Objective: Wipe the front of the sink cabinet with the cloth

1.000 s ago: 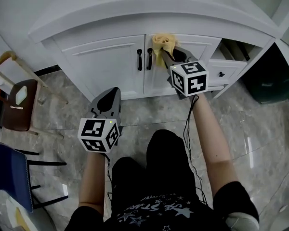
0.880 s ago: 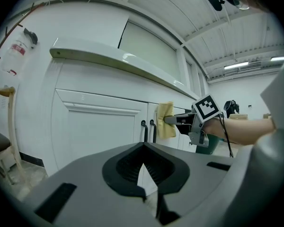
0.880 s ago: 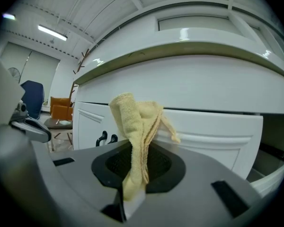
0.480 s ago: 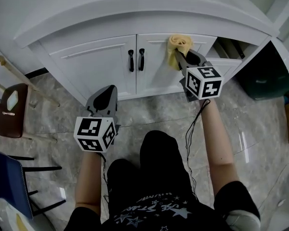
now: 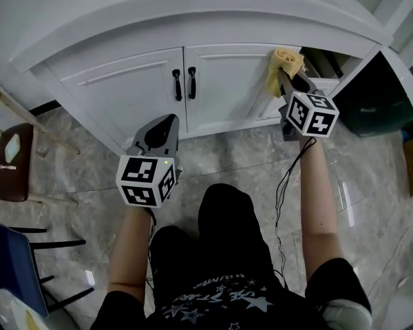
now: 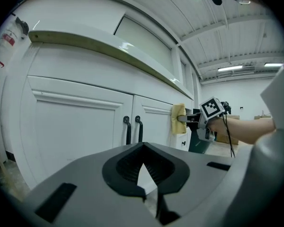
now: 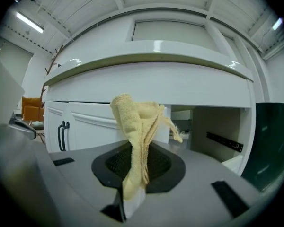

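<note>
The white sink cabinet (image 5: 138, 91) has two doors with black handles (image 5: 184, 83) at the middle. My right gripper (image 5: 283, 76) is shut on a yellow cloth (image 5: 282, 62), which is bunched against the top right corner of the right door. In the right gripper view the cloth (image 7: 135, 126) rises from between the jaws of the right gripper (image 7: 132, 193). My left gripper (image 5: 163, 124) hangs low in front of the left door, apart from it, shut with nothing in it. The left gripper view looks past the left gripper (image 6: 149, 193) at the handles (image 6: 132, 129) and the cloth (image 6: 178, 118).
Right of the door is an open compartment (image 7: 213, 136) with a drawer rail inside. A dark green bin (image 5: 382, 91) stands at the far right. A brown chair (image 5: 10, 160) and a wooden stick stand to the left on the marble floor.
My right gripper has slid the cloth rightward along the top of the right door, from beside the handles to its right edge. The left gripper has stayed roughly where it was.
</note>
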The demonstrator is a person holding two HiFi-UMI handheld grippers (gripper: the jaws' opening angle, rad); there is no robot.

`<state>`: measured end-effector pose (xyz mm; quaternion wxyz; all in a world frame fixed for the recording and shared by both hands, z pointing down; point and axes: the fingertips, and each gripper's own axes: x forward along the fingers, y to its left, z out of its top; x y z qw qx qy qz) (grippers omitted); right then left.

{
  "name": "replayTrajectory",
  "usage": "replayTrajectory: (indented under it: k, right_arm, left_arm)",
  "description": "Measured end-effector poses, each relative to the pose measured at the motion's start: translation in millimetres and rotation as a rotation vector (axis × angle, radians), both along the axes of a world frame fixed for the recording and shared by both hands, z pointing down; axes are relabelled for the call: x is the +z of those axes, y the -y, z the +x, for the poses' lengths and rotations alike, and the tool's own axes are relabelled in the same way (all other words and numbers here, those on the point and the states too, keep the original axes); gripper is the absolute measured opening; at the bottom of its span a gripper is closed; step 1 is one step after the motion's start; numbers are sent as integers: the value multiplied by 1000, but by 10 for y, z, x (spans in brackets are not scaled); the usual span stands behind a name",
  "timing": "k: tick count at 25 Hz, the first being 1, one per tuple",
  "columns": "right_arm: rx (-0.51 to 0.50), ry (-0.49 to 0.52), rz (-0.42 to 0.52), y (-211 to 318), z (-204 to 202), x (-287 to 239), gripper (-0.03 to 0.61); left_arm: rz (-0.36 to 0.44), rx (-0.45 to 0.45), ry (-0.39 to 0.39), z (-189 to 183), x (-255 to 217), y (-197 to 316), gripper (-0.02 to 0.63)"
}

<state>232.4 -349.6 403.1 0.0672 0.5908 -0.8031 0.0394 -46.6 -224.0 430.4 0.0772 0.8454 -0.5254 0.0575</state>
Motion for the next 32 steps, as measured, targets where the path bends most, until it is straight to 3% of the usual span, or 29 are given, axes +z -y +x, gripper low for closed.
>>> replayTrajectory:
  k: [6,9,13,21,26,32]
  right_arm:
    - [83,32,-10,-41,313,45,61]
    - [78,43,3,-130,282,29,60]
    - [-48,39,21,-333,-234,54,60]
    - [-292,28,-41,-578,-1580,482,61]
    - [-310,32,-54,-533,-1978,611,61]
    - [-268,54,-74,-358,-1905,675,61]
  left_arm:
    - [3,37,-19,172,-37,25,15]
    - [-10,31,-43,167,-11,25,15]
    - [-28,12,-81,124,42,-9,15]
    - [-30,-4,-32,-65,125,-37,15]
    - [-35,-16,-34,-186,156,-77,15]
    - [-50,-10,-19,-199,212,-99,15]
